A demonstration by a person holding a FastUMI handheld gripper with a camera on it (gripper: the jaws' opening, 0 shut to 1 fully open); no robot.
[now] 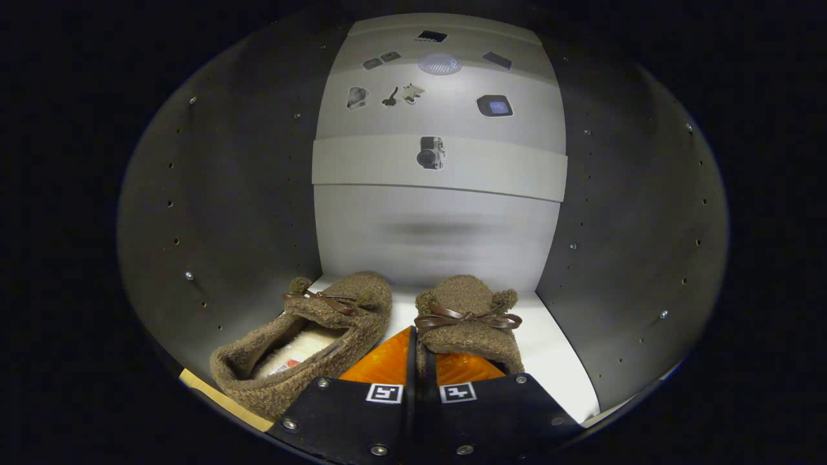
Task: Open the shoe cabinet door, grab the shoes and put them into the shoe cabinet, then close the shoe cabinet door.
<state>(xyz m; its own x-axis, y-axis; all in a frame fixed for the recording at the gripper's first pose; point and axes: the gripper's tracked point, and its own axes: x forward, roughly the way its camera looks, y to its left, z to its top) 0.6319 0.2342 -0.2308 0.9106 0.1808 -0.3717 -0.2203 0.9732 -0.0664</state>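
Observation:
I am looking into the shoe cabinet [226,213], with dark side walls and a white floor board [549,361]. Two brown fuzzy shoes with leather bows rest on that board. The left shoe [310,342] lies at an angle beside the left finger, its pale lining showing. The right shoe [468,316] points its toe at the back wall. My gripper [415,354] is shut on the right shoe's heel rim, a thin strip of which is pinched between the fingers [381,368].
The white back panel [439,232] carries small stickers and a horizontal band [504,168] halfway up. Rows of peg holes run down both side walls. A tan front edge [223,400] of the cabinet floor lies near the left shoe's heel.

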